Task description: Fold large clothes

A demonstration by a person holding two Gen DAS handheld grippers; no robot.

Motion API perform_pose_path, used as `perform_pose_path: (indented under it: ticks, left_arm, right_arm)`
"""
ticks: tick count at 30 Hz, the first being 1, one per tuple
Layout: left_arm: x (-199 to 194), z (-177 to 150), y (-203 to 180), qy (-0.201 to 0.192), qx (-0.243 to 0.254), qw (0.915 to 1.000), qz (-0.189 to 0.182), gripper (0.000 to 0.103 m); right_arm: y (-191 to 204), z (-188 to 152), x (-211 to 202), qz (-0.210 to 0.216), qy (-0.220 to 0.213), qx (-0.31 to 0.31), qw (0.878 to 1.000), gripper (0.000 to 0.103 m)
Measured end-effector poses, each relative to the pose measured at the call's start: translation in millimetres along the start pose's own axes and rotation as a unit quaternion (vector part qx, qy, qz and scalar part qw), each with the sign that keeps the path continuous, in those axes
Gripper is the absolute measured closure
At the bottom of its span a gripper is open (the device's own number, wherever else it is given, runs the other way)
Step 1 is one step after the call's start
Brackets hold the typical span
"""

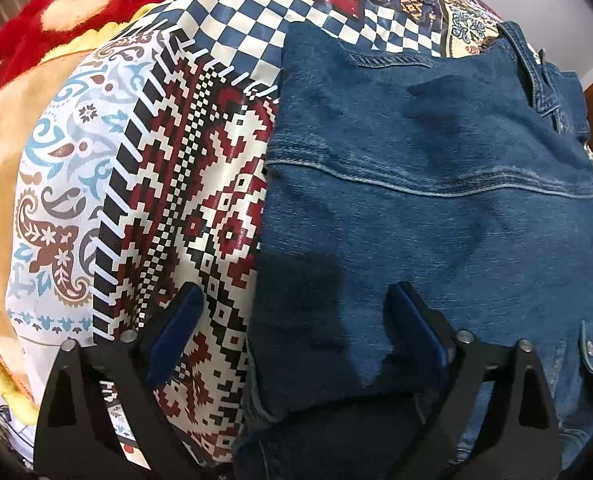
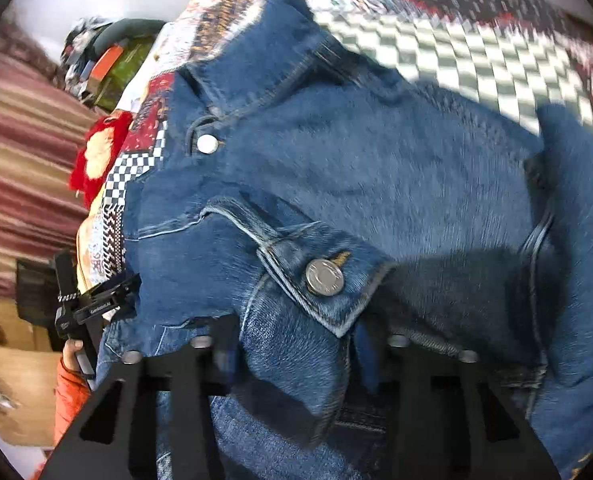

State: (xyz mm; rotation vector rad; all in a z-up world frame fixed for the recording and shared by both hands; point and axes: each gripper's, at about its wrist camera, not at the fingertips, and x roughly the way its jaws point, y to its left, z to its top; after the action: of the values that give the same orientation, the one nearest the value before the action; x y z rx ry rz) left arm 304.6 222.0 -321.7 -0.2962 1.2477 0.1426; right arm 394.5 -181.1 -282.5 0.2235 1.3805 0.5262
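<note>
We are mid-fold on denim jacket (image 1: pixel 436 184): left gripper (image 1: pixel 292 320) gaping empty over jacket edge, right gripper (image 2: pixel 296 344) pinching jacket cuff (image 2: pixel 320 276); next, carrying cuff across jacket.

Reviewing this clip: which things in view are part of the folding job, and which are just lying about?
Part of the job:
denim jacket
left gripper, jaws wide open over the jacket's edge
right gripper, closed on a jacket cuff

Lying about:
patterned bedspread
red and yellow plush toy
</note>
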Motion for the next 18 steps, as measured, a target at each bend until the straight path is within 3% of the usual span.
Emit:
perform_pose_path:
  ticks: [5, 10, 15, 18]
  left_arm:
    - [-1.2, -3.6, -0.9, 0.002, 0.001, 1.0, 0.0, 0.006]
    - [1.8, -12.0, 10.8, 0.0, -0.004, 1.0, 0.003, 0.003]
    - [3.3, -19.3, 19.2, -0.001, -0.015, 0.9999, 0.003, 0.002]
    - [1.4, -20.8, 18.3, -0.002, -0.007, 0.9999, 0.013, 0.002]
  right_arm:
    - [48.5, 0.2, -35.1, -0.066, -0.06, -0.107, 0.99, 0.07]
    - [68.2, -8.7, -40.3, -0.14, -0.069, -0.18, 0.971, 0.069]
    - [34.4, -18.7, -22.2, -0.205, -0.037, -0.17, 0.963, 0.06]
    - [7.0, -21.4, -24.3, -0.176, -0.029, -0.122, 0.976, 0.048]
